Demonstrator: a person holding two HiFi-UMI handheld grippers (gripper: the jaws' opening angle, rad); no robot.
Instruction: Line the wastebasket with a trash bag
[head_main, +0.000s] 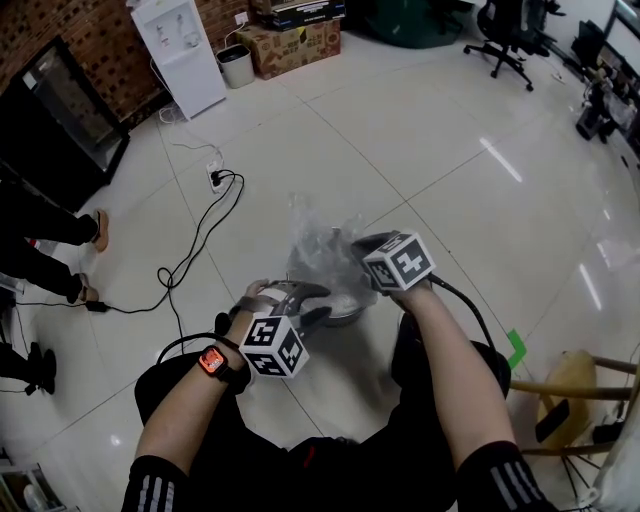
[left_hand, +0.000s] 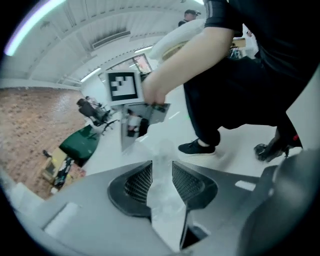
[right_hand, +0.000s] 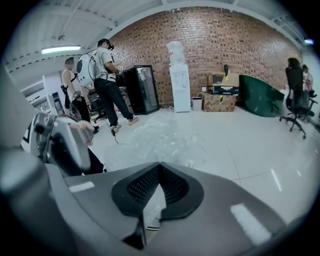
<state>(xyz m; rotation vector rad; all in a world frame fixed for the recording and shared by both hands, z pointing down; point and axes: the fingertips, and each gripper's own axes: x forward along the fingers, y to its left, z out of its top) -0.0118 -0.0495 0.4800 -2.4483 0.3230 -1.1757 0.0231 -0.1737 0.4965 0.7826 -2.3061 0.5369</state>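
A crumpled clear trash bag (head_main: 320, 240) rises out of a low grey wastebasket (head_main: 346, 314) on the white tiled floor, right in front of my knees. My right gripper (head_main: 358, 246) is at the bag's upper right edge. In the right gripper view its jaws (right_hand: 159, 166) meet at the tips, shut on the clear film (right_hand: 165, 142), which spreads out ahead of them. My left gripper (head_main: 320, 304) hovers at the basket's near left rim. Its jaws (left_hand: 161, 165) stand apart, open, with loose bag film (left_hand: 164, 202) lying in the gap between them.
A black cable and power strip (head_main: 214, 180) trail over the floor to the left. Other people's feet (head_main: 88, 255) stand at the far left. A white water dispenser (head_main: 185, 50), a small bin (head_main: 237, 66) and cardboard boxes (head_main: 292, 45) line the back wall. A wooden stool (head_main: 572, 390) is at my right.
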